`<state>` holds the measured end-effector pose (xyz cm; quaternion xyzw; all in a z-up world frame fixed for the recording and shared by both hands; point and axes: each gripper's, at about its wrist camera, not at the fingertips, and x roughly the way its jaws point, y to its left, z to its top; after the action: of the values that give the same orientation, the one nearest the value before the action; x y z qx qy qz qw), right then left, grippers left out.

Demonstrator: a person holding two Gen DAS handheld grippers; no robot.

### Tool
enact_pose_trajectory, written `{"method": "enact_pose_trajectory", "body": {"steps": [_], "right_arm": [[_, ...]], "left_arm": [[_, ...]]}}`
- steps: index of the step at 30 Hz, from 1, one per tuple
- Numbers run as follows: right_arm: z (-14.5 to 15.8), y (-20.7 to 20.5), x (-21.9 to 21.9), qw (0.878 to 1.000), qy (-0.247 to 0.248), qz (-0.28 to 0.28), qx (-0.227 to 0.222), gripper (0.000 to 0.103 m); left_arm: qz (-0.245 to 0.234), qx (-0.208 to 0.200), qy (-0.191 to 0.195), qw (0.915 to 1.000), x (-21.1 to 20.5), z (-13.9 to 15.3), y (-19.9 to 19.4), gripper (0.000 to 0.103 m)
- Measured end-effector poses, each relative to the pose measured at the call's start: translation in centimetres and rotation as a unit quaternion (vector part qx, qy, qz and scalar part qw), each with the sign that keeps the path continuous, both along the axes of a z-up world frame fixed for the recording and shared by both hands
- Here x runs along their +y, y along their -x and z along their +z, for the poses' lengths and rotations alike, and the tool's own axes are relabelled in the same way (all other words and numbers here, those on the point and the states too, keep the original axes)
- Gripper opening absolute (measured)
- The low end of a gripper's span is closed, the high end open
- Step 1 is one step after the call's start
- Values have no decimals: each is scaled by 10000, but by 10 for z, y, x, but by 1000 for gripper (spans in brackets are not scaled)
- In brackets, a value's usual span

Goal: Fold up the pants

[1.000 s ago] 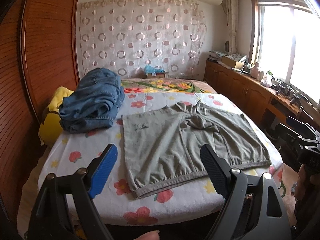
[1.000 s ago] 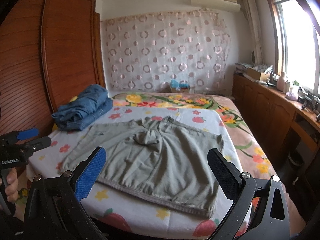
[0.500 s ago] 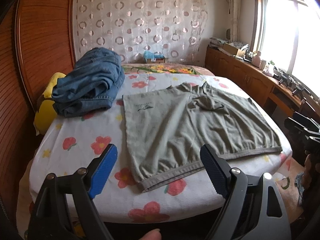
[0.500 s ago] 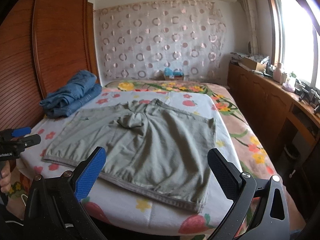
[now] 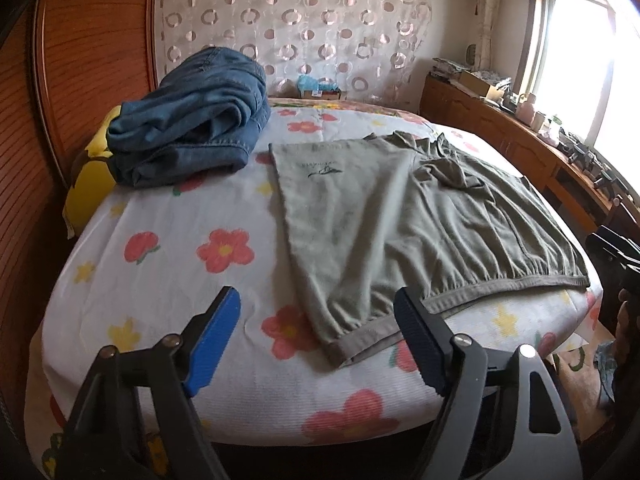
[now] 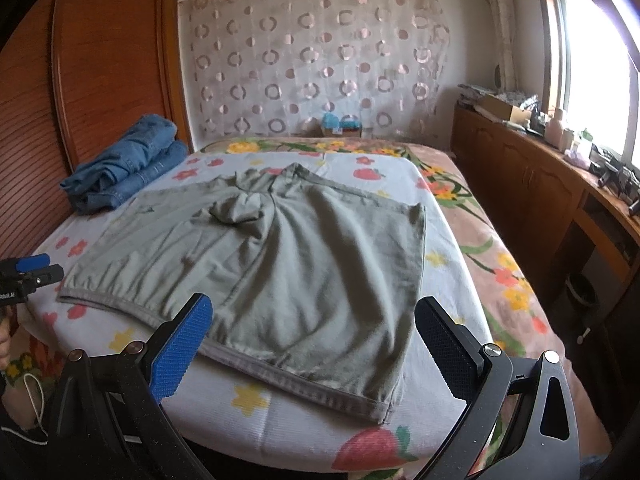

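Grey-green pants (image 5: 400, 220) (image 6: 288, 264) lie spread flat on the flowered bed sheet (image 5: 160, 240), with the elastic waistband (image 5: 372, 336) along the near edge. My left gripper (image 5: 316, 300) hovers over the waistband's left corner; its jaws are closing, and the pads touch no cloth. My right gripper (image 6: 314, 306) stands open above the waistband's right part (image 6: 300, 380), holding nothing. Each gripper shows at the rim of the other's view: the left gripper (image 6: 28, 268), the right gripper (image 5: 612, 244).
Folded blue jeans (image 5: 192, 128) (image 6: 128, 168) are piled at the bed's far left, over a yellow pillow (image 5: 88, 184). Wooden panelling (image 5: 80, 60) runs along the left. A low wooden cabinet (image 6: 520, 184) with clutter stands under the window on the right.
Both grippers have sunk and come closer to the bed's near edge, so the pants fill more of each view. The left jaws stand slightly narrower than before.
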<state>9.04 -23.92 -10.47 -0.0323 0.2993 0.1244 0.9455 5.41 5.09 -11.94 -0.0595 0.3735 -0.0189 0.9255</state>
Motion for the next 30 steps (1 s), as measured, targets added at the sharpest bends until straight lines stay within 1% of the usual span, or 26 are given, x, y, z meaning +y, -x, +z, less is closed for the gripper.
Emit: {"method": "enact_pose_trajectory", "body": {"steps": [1,7,9,10,12,16,17,19,20,21,24,30], "right_arm": [[-2,-1,0,10000,9,-2,23,103],[-7,-4,-2,9999,-24,40,129,103],[-8,-4,-3,9999,-24,47,152,103],[-9,-4,-3,9998,-29,50,170,103],[-10,-4,-5,9998,-61,63,193,103],[-10,-4,-6,9996,-93,132,211,103],[-11,-3,-7,9996,-96,152,208,103],[-11,-3,-8,9996,-125,170,196,103],[-11,-3,-9,9995,-153,175,195,103],[-12,-3,-11,9994,-198,190,191,103],[-12,-3,-14,9991,-265,258,210,103],[-10,-3,-20,9991,-278,305,136,102]], "left_arm": [[-23,17,10,10000,0,-2,0,75],[-173,112,185,9996,2,-10,-1,57],[-219,152,227,9994,1,-13,-2,46],[-225,179,249,9993,1,-15,-3,43],[-223,165,221,9994,1,-16,-2,37],[-220,173,87,9996,-2,-15,-4,33],[-221,170,2,9996,-5,-16,-5,30],[-247,195,-158,9994,-8,-16,-9,20],[-293,221,-212,9991,-9,-15,-11,9],[-353,252,-240,9988,-11,-14,-13,3],[-425,249,-345,9982,-15,-8,-17,0],[-707,-43,-220,9972,-29,25,-23,0]]}}
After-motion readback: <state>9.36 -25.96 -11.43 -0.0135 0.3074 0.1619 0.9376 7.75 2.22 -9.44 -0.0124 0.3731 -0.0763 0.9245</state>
